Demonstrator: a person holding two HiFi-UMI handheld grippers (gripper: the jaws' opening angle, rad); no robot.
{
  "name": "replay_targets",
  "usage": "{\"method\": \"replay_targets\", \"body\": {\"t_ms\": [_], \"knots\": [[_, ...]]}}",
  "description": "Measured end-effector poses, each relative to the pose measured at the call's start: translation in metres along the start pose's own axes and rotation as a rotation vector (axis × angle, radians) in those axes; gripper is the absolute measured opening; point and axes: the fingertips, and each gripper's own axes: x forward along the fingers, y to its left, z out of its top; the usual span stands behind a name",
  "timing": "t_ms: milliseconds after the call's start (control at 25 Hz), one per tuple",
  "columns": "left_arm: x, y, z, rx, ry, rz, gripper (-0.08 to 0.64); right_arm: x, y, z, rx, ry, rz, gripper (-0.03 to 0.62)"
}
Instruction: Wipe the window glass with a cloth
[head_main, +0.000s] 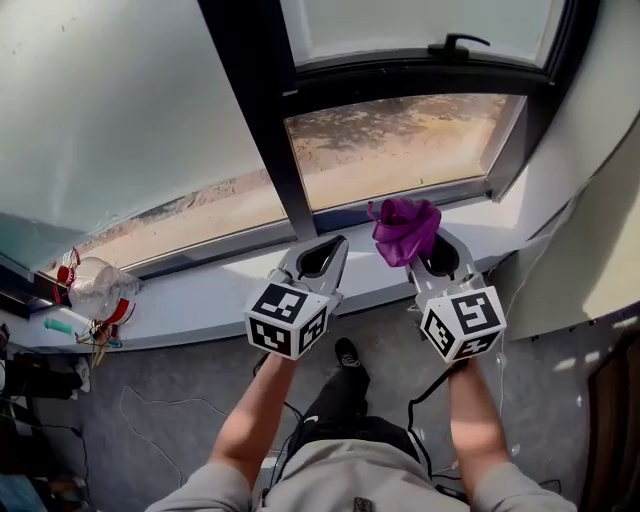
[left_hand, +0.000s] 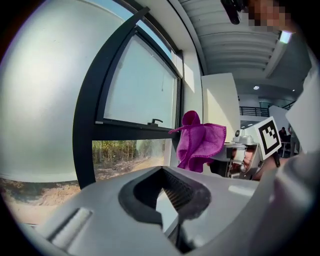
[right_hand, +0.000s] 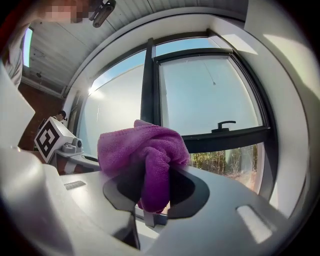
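A bunched purple cloth (head_main: 403, 230) sticks up from my right gripper (head_main: 432, 252), whose jaws are shut on it; in the right gripper view the purple cloth (right_hand: 145, 157) fills the space between the jaws. My left gripper (head_main: 322, 255) is beside it on the left, jaws shut with nothing between them. The same cloth (left_hand: 198, 145) shows to the right in the left gripper view. Both grippers are held over the sill, a little short of the window glass (head_main: 400, 145). The lower pane sits right of a dark upright frame bar (head_main: 262, 110).
A white window sill (head_main: 200, 295) runs below the glass. A black window handle (head_main: 455, 43) sits on the upper sash. At the sill's left end stand a clear plastic bottle (head_main: 98, 288) and small items. Grey floor with cables (head_main: 150, 420) lies beneath.
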Motion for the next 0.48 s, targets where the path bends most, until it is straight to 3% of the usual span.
{"method": "replay_targets", "body": {"t_ms": [200, 480], "knots": [[0.057, 0.05, -0.007, 0.001, -0.04, 0.067, 0.003, 0.074, -0.036, -0.016, -0.004, 0.002, 0.074, 0.127], [0.113, 0.141, -0.02, -0.044, -0.089, 0.239, 0.003, 0.202, -0.055, -0.046, -0.118, 0.036, 0.213, 0.127]]}}
